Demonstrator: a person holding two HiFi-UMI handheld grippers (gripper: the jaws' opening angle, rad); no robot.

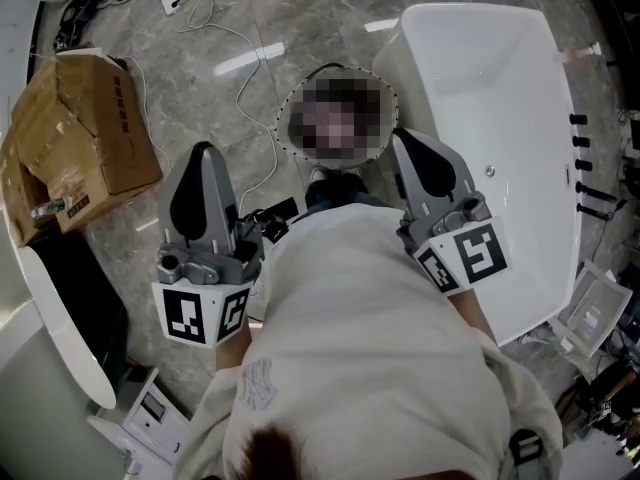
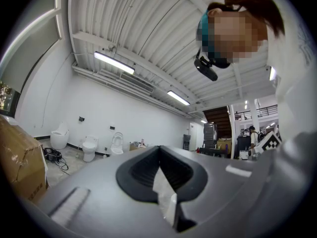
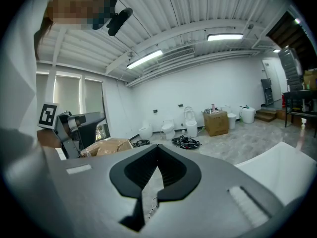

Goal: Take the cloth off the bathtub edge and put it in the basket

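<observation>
Held grey left claw (image 1: 203, 153) and right claw (image 1: 404, 142) level, both closed, empty, glossy white freestanding bathtub (image 1: 495, 88) beside the right; saw no cloth or basket.

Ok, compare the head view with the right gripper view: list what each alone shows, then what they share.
Head view only: the inside of the bathtub and the right gripper's marker cube. Right gripper view only: toilets along the far wall, ceiling lights. Both: the cardboard box, the left gripper, the bathtub's rim.
</observation>
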